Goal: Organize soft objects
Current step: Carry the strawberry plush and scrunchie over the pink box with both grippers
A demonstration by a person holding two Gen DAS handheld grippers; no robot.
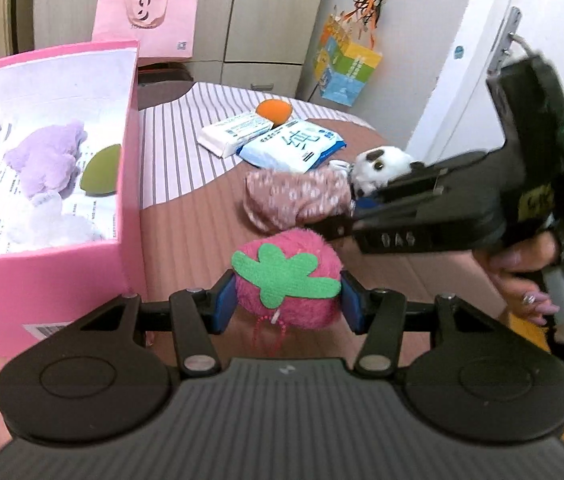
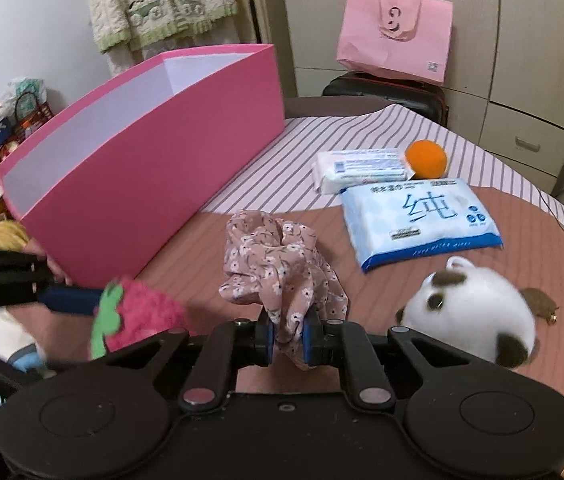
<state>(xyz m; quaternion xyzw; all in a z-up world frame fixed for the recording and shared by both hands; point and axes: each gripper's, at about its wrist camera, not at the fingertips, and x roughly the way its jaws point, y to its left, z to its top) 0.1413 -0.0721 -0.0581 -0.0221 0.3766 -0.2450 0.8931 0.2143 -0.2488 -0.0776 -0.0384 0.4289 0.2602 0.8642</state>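
Note:
My left gripper (image 1: 287, 300) is shut on a pink plush strawberry (image 1: 288, 280) with a green felt leaf, held just above the bed beside the pink box (image 1: 130, 120). In the right wrist view the strawberry (image 2: 142, 312) shows at lower left. My right gripper (image 2: 289, 340) is shut on a pink floral cloth (image 2: 278, 268), which bunches up ahead of the pads; the left wrist view shows that cloth (image 1: 298, 196) too. A white and brown panda plush (image 2: 470, 312) lies just right of the right gripper. Inside the box lie a purple plush (image 1: 48, 156), a green ball (image 1: 102, 174) and a white plush (image 1: 58, 224).
Two wipe packs (image 2: 418, 216) (image 2: 362, 168) and an orange ball (image 2: 426, 158) lie further back on the striped bedding. A pink paper bag (image 2: 396, 36) stands on a dark case against the cupboards. A colourful bag (image 1: 346, 68) hangs by the white door.

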